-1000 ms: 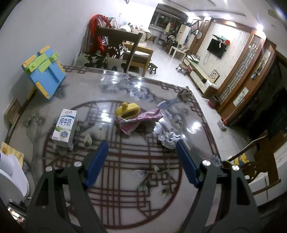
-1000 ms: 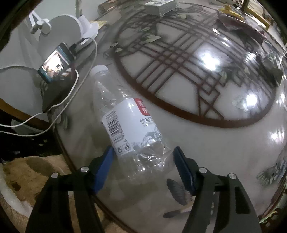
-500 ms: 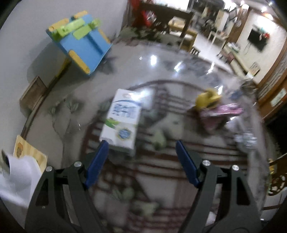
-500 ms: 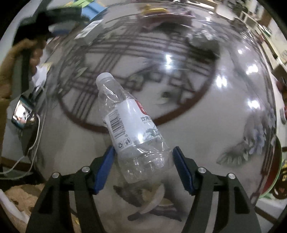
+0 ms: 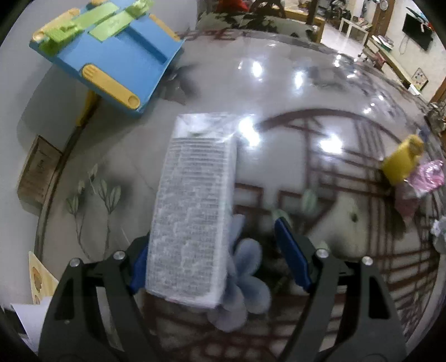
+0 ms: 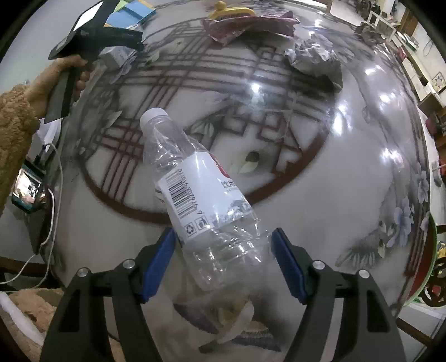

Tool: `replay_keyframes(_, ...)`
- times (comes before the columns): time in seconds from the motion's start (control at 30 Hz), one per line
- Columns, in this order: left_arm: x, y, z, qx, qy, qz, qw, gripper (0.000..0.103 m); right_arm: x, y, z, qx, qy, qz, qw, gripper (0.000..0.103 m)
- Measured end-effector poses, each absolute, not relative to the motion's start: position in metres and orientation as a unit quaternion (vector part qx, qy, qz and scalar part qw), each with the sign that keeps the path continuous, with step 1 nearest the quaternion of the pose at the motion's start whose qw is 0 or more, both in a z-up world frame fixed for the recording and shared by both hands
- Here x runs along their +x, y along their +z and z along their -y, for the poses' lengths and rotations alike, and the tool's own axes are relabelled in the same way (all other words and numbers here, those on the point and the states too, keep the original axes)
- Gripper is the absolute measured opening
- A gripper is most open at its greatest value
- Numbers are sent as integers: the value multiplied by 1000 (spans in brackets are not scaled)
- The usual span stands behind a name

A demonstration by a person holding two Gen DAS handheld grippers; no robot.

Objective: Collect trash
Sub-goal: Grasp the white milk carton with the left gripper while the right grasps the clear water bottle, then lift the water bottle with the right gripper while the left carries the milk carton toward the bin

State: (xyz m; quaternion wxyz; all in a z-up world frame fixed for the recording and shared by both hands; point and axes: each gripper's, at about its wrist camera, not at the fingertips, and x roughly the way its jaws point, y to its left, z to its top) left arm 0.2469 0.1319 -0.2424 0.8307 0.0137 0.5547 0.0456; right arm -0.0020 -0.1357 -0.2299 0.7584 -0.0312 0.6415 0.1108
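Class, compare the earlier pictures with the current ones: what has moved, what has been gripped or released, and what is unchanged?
The left tool swung down over the milk carton, which now sits between its open fingers, ungripped. The right tool turned around the plastic bottle; its jaws are opening, nothing lifted. The crumpled paper stayed put.

a home living room: wall tv (image 5: 417,22), wooden chair (image 5: 281,8), glossy patterned table (image 5: 278,92)

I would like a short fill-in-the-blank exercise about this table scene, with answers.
1. Between the right claw fingers lies a clear plastic ____.
2. The bottle cap is coloured ____.
3. The milk carton lies between the fingers of the ____ claw.
4. The folding stand behind the carton is mostly ____.

Answers: bottle; white; left; blue
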Motion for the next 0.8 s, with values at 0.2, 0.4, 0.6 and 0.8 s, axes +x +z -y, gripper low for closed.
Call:
replay_keyframes(0.2, 246, -234, -158, -44, 45, -545, 836, 73, 10, -230, 131, -31, 115, -643, 757, 69)
replay_keyframes(0.4, 252, -239, -159, -24, 38, -551, 834, 54, 17, -233, 124, -36, 124, -644, 754, 69)
replay_keyframes(0.6, 254, -241, -169, -59, 36, -544, 836, 36, 21, -220, 123, -21, 130, -631, 764, 69)
replay_keyframes(0.8, 224, -213, -147, -56, 7, -514, 856, 36, 32, -226, 113, -36, 137, -637, 758, 75)
